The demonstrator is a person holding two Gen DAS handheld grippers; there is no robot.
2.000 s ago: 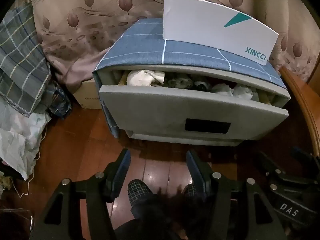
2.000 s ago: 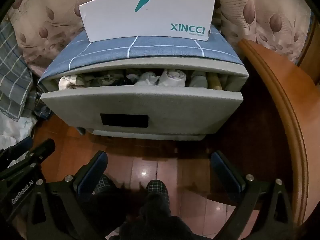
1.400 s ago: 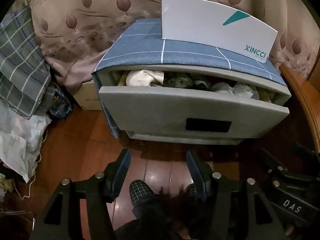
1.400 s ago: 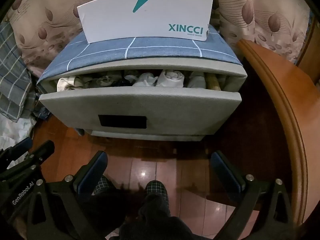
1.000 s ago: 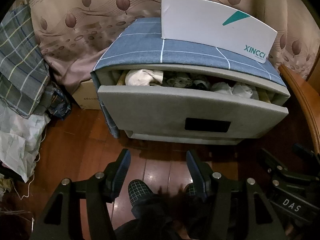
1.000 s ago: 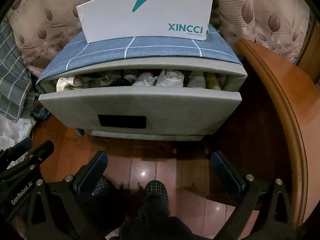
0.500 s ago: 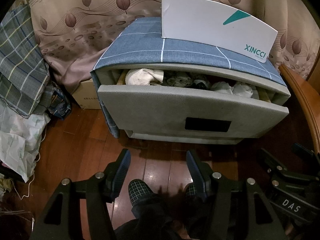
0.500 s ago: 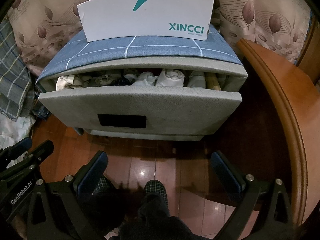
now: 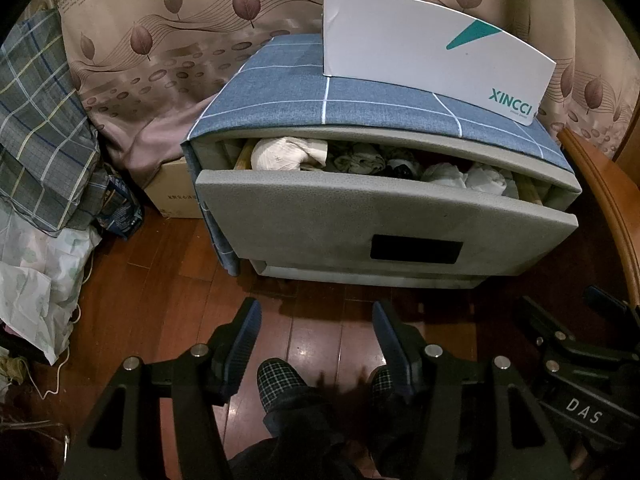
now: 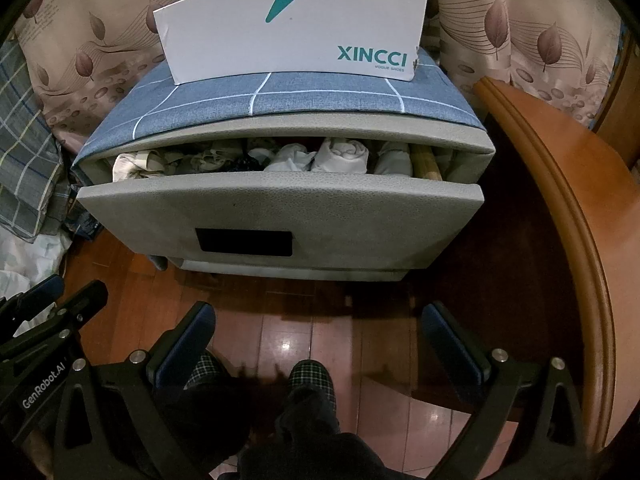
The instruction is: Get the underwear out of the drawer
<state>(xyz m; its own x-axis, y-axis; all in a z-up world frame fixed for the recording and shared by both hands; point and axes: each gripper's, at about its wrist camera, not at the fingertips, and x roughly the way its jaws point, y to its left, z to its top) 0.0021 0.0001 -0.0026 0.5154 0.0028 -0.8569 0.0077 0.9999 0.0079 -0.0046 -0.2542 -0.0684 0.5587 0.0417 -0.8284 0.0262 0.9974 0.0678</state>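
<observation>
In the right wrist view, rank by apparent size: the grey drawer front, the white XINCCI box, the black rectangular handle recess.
1. Grey drawer front, largest.
2. White XINCCI box.
3. Black rectangular handle recess, smallest.
The box stands farther back, so its true size may be understated.

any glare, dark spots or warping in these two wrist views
Left wrist view: fisheye bends the white box edge, corners go black, faint glare on the floor. Right wrist view: sharp floor glare spots, deep shadow right of the drawer, handle recess pure black.
</observation>
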